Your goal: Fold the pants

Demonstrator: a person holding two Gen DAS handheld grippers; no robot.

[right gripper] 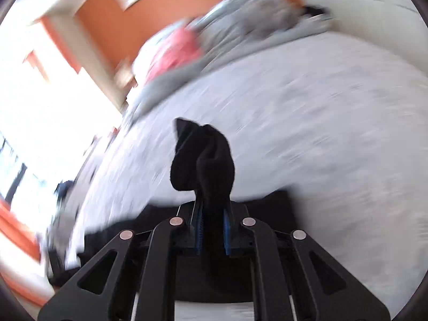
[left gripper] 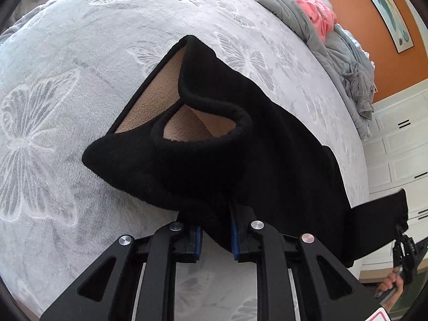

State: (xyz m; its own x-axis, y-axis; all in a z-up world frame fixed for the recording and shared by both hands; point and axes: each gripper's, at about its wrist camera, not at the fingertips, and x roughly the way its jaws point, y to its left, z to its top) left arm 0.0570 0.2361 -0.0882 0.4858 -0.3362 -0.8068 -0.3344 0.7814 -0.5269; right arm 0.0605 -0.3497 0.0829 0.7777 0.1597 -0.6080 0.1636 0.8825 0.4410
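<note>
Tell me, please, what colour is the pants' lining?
Tan, against black outer fabric; the pants show it best in the left wrist view.

Bright daylight fills both fisheye views, edges bowed and dark-cornered. The left wrist view is sharp; the right wrist view is smeared by motion blur, its window (right gripper: 40,101) blown out white at left.
</note>
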